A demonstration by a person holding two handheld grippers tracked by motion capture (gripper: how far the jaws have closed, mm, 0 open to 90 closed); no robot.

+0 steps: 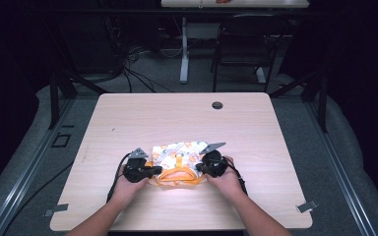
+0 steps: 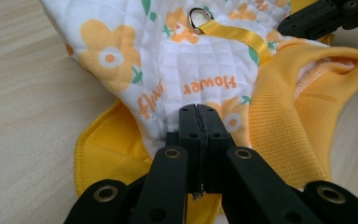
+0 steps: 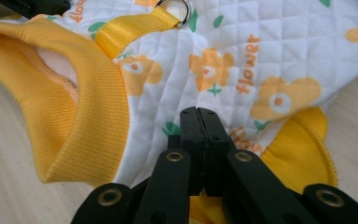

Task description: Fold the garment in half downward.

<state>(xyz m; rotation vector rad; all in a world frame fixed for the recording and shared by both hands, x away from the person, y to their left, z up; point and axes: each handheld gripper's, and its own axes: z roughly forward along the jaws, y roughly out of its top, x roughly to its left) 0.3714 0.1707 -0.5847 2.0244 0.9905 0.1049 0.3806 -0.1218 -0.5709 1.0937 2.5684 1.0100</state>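
- Both forearms come in from the near edge of the desk [image 1: 128, 118] in the high view, angled inward; the left hand [image 1: 124, 186] and right hand [image 1: 229, 181] each grip a tool at opposite sides of a small quilted garment [image 1: 177, 155].
- The left gripper [image 1: 150, 172] points toward the middle from the left, lying close to level just above the desktop. Its jaws are pressed together in the left gripper view, pinching the white quilted fabric [image 2: 186, 70] near its yellow edge.
- The right gripper [image 1: 200, 168] mirrors it from the other side. In the right gripper view its jaws are likewise closed tight, nipping the quilted fabric beside the yellow trim [image 3: 303, 140].
- The garment lies on the near half of the desk, between the two tools, roughly centred left to right.
- It is white and quilted, printed with orange flowers, green leaves and the word "flower", with a ribbed yellow collar [image 2: 284, 121] standing open and a pale lining inside.
- A yellow webbing strap [image 2: 235, 37] runs along its back to a metal ring [image 2: 199, 18].
- A round cable hole [image 1: 217, 105] sits near the desk's far edge.
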